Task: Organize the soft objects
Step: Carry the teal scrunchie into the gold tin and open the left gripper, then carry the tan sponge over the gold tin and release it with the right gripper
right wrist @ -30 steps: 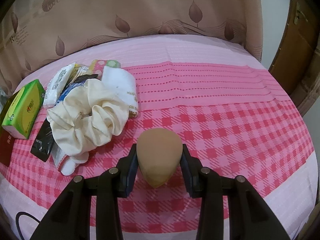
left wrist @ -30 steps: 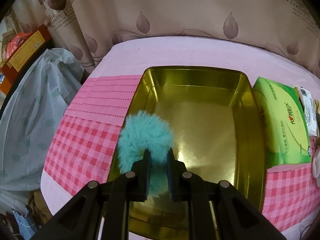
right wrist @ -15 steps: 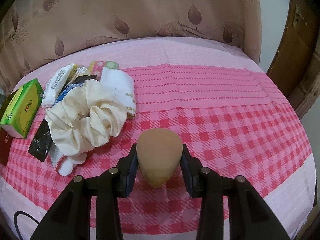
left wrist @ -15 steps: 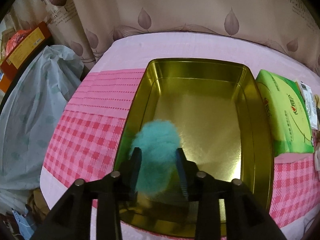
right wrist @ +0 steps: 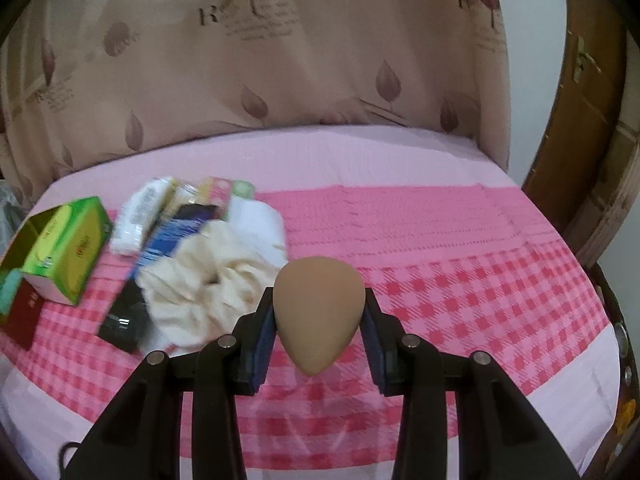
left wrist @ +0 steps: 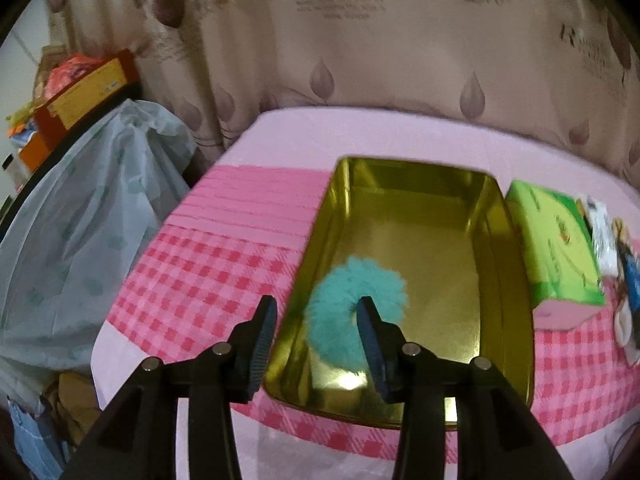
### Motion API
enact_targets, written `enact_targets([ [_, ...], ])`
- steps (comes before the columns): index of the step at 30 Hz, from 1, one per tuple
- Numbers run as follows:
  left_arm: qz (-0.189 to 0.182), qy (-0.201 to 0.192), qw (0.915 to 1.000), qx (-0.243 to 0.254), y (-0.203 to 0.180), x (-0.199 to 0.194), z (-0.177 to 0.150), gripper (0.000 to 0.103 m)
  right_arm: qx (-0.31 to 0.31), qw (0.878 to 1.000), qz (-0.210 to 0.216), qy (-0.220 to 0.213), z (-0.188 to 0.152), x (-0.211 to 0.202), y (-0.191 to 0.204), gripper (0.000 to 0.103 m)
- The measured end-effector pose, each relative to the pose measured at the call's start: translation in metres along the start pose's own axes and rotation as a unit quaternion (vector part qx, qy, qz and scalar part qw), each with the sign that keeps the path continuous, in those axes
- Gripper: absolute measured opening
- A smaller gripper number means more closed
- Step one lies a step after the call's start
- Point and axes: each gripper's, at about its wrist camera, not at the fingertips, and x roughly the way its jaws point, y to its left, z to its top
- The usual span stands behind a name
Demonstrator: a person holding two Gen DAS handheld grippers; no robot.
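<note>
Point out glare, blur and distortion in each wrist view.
Left wrist view: bright glare on the gold metal tin floor near its front edge; curtain lettering smeared by motion blur; fisheye bends the bed edge. Right wrist view: the pile behind the tan teardrop sponge is blurred; dark vignette in the corners.

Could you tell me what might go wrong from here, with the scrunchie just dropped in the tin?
The left gripper is opening; its right finger overlaps the teal scrunchie in the gold tin and could snag its fur. The right gripper pinches only the sides of the tan sponge, which might slip out.
</note>
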Motion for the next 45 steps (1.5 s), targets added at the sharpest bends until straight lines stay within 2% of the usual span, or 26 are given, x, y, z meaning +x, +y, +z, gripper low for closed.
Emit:
enact_targets([
  [3, 0.003, -0.026, 0.9995, -0.019, 0.01, -0.013, 0.003, 0.043, -0.012, 1.0, 0.027, 0.004, 0.004, -0.007, 0.021, 0.036],
  [7, 0.024, -0.062, 0.9966, -0.049, 0.024, -0.025, 0.003, 0.046, -0.063, 0.996, 0.061, -0.006, 0.016, -0.02, 0.072, 0.036],
  [10, 0.018, -0.056, 0.9953, -0.077, 0.037, -0.021, 0.003, 0.046, -0.102, 0.99, 0.094, -0.011, 0.023, -0.027, 0.114, 0.036],
  [12, 0.027, -0.052, 0.9944, -0.088, 0.043, -0.018, 0.005, 0.046, -0.121, 0.985, 0.119, -0.014, 0.024, -0.028, 0.139, 0.036],
  [18, 0.048, -0.035, 0.9895, -0.132, 0.065, -0.009, 0.003, 0.046, -0.196, 0.962, 0.19, 0.001, 0.02, -0.026, 0.234, 0.036],
  [23, 0.058, -0.018, 0.9852, -0.16, 0.08, -0.001, 0.001, 0.046, -0.248, 0.942, 0.225, 0.008, 0.011, -0.026, 0.298, 0.036],
  [29, 0.065, 0.0, 0.9839, -0.167, 0.084, 0.007, -0.001, 0.046, -0.297, 0.923, 0.242, 0.023, 0.0, -0.019, 0.358, 0.036],
  [34, 0.065, 0.004, 0.9825, -0.174, 0.087, 0.009, -0.001, 0.046, -0.325, 0.914, 0.238, 0.034, -0.008, -0.007, 0.387, 0.036],
  [40, 0.065, 0.006, 0.9815, -0.18, 0.09, 0.011, -0.001, 0.046, -0.34, 0.911, 0.23, 0.046, -0.013, 0.006, 0.406, 0.036],
  [45, 0.067, 0.006, 0.9815, -0.179, 0.09, 0.011, -0.001, 0.046, -0.339, 0.913, 0.22, 0.056, -0.015, 0.018, 0.413, 0.036],
])
